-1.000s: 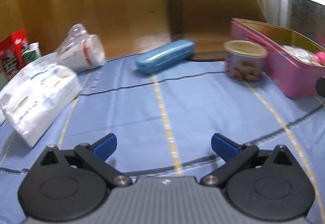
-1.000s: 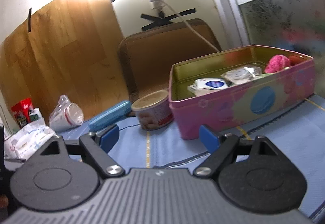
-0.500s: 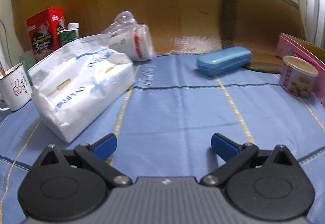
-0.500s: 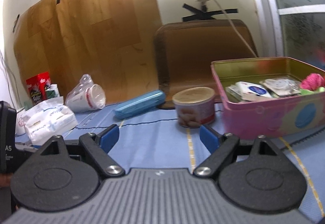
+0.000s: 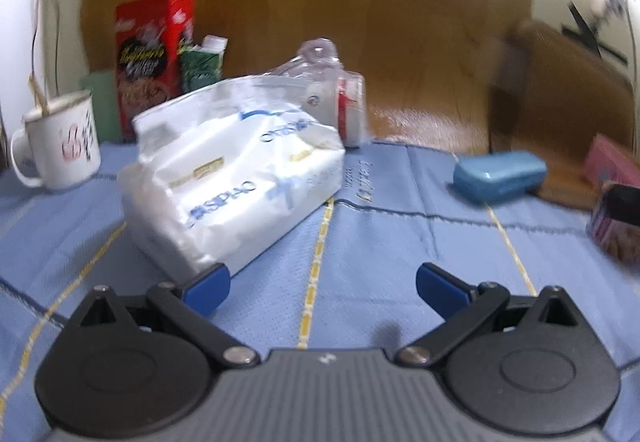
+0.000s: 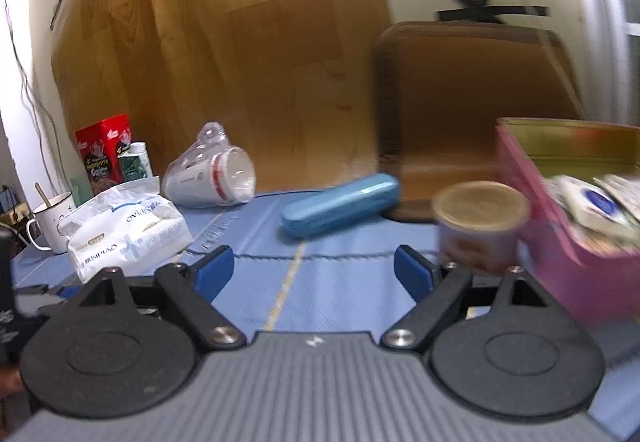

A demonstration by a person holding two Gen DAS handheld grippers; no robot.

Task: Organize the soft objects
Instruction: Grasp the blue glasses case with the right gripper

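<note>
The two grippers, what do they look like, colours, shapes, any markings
The left gripper and the right gripper look alike. Each has a ribbed grey body with a small white logo at its top edge, flanked by two round black discs. Black linkage bars with silver pivot pins run forward to short blue fingertips. No cables or sleeves show on either.

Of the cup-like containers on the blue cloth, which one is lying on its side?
The plastic-wrapped cup stack, with its round mouth facing sideways behind the tissue pack. The enamel mug and the round tin both stand upright.
</note>
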